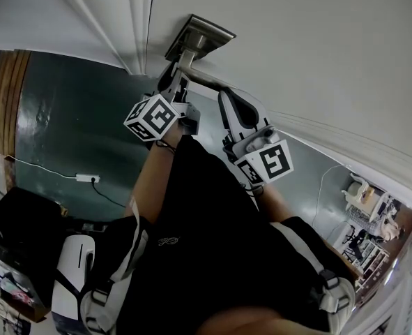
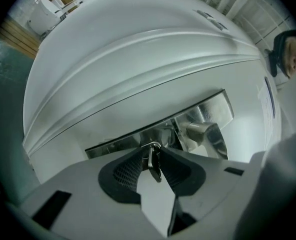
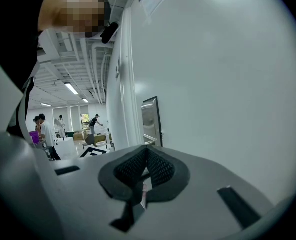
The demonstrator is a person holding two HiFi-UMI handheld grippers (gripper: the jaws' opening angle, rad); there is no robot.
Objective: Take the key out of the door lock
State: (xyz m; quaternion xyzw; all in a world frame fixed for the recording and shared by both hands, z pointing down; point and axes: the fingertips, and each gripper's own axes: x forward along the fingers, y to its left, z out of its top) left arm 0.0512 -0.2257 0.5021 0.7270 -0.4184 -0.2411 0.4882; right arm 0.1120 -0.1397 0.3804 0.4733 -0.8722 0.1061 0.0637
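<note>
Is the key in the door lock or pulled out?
In, it seems: the small metal key, pinched in the jaws of the left gripper, reaches the silver lock plate.

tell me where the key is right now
In the left gripper view, low centre: the key sits pinched in the left gripper, right in front of the metal lock plate.

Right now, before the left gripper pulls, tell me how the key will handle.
The key looks like thin, flat metal: probably stiff and light. Its shiny face could slip between the left gripper's pads. It seems seated at the lock plate, so it would likely resist unless pulled straight out.
</note>
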